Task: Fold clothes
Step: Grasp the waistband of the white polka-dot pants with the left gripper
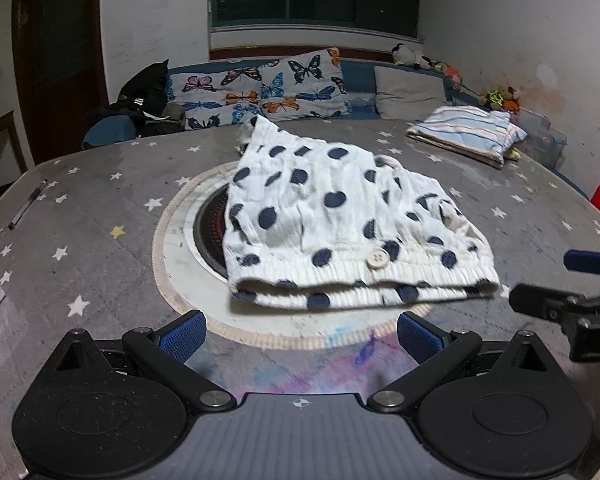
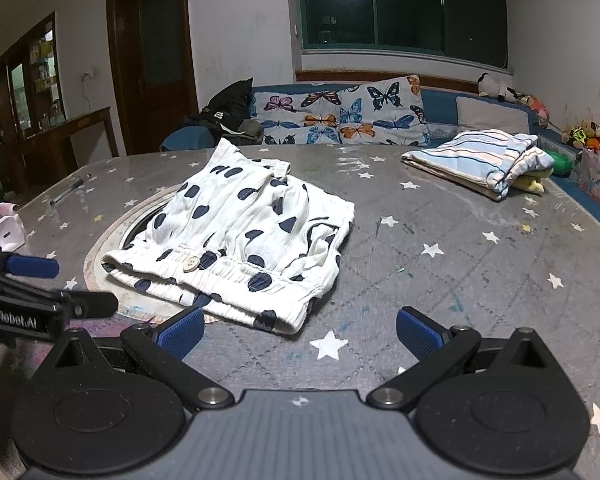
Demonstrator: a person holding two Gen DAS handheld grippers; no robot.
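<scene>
White shorts with navy dots (image 1: 340, 224) lie folded on the grey star-print table (image 1: 100, 216), partly over a round inset, with the elastic waistband and its button nearest me. They also show in the right wrist view (image 2: 236, 240). My left gripper (image 1: 300, 338) is open and empty, just short of the waistband. My right gripper (image 2: 300, 336) is open and empty, at the shorts' near right corner. The right gripper shows at the right edge of the left wrist view (image 1: 556, 284); the left gripper shows at the left edge of the right wrist view (image 2: 56, 284).
A folded striped garment (image 2: 480, 160) lies at the table's far right. A pen (image 1: 28, 204) lies at the far left. A pink and white item (image 2: 0, 228) sits at the left edge. A sofa with butterfly cushions (image 1: 268, 88) stands behind the table.
</scene>
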